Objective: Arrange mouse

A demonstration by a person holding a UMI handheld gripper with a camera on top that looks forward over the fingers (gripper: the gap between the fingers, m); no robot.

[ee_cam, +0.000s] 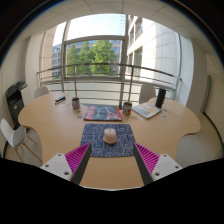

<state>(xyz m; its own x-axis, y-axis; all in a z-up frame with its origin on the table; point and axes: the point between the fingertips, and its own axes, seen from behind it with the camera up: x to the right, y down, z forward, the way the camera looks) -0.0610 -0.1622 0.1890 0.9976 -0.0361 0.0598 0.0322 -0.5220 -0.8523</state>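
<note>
The gripper [110,160] hangs over the near edge of a big round wooden table [45,125], and its two fingers are spread wide apart with nothing between them. You can see the pink pads [76,157] on their inner sides. Just ahead of the fingers lies a dark blue mat [108,143] with a pattern on it, and on the far part of that mat sits a small brownish mouse [109,136]. It rests on its own, not touched by anything. I think the mouse will be light and hard, with a smooth rounded back that could slip if pinched at the top. The best place to grab it looks like the two long sides, low down, where it is flatter. A gentle squeeze should do, so no button gets pressed too hard. Farther back on the table is another mat [102,114] with red and blue colours, some dark cups [75,103], and a white thing [147,110] off to one side. Behind it all is a big window [97,58] with trees outside.
</note>
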